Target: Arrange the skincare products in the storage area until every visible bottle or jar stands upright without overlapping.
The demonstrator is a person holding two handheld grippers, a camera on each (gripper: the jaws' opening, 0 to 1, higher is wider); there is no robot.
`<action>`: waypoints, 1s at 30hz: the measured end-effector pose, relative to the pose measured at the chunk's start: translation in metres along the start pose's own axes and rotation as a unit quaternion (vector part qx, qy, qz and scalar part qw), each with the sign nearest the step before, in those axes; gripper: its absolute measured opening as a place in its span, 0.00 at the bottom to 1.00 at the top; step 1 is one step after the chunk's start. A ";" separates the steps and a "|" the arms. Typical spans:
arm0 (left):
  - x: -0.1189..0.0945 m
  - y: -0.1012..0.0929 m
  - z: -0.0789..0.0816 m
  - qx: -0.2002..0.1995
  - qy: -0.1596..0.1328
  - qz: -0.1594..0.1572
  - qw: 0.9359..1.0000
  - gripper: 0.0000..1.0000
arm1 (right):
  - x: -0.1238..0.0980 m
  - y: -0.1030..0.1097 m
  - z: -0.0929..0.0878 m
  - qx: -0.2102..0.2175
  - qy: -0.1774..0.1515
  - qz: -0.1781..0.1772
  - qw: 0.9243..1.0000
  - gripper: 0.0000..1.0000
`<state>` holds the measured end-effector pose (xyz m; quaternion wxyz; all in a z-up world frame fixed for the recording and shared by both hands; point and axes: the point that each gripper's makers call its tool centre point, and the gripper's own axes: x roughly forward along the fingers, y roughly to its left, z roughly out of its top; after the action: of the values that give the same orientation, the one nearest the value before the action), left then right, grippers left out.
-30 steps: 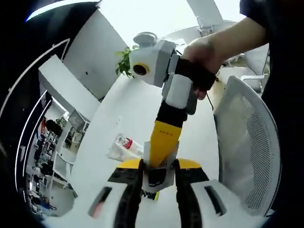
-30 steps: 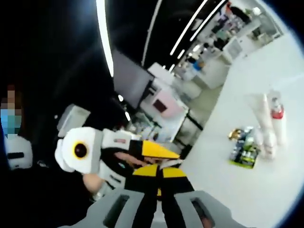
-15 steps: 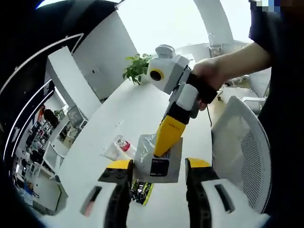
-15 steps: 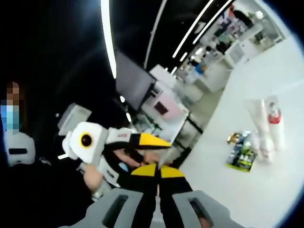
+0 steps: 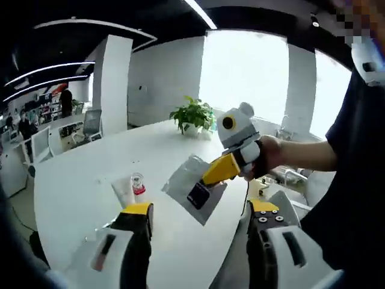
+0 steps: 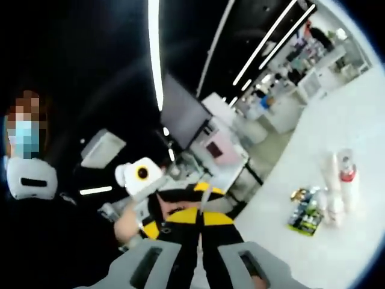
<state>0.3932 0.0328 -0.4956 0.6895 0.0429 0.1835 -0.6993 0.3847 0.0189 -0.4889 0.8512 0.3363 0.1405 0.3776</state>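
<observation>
**Sachet handed off, left jaws now apart**

A second ago both grippers pinched the clear sachet (image 5: 194, 189); now the left gripper (image 5: 198, 232) has backed away, released. The right gripper (image 5: 200, 194) alone grasps it, clenched on its middle, above the white table's (image 5: 78, 180) near edge. Tubes with red caps (image 5: 129, 189) lie toppled mid-table beside a green packet (image 6: 305, 217). A potted plant (image 5: 194, 114) stands at the far edge, in a bright office.

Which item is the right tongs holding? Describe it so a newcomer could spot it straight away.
Start at the large white table with the green potted plant at its far end. Above its near edge, the right tongs, yellow and black, pinch a flat translucent plastic pouch. Unlike the red-capped white tubes lying on the table, it hangs in mid-air.
</observation>
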 end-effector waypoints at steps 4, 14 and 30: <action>-0.002 -0.001 0.004 -0.034 -0.028 -0.004 0.999 0.65 | -0.001 0.010 0.002 -0.018 -0.004 0.015 1.000 0.00; -0.005 -0.005 0.003 -0.073 -0.052 -0.018 0.996 0.50 | -0.001 0.027 0.007 -0.069 -0.013 0.051 0.996 0.00; -0.004 -0.005 0.005 -0.079 -0.062 -0.016 0.995 0.21 | 0.002 0.025 0.011 -0.089 -0.037 0.050 0.994 0.00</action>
<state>0.3896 0.0345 -0.4885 0.6896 -0.0578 0.1958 -0.6948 0.3780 0.0278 -0.4636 0.8624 0.2800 0.0575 0.4178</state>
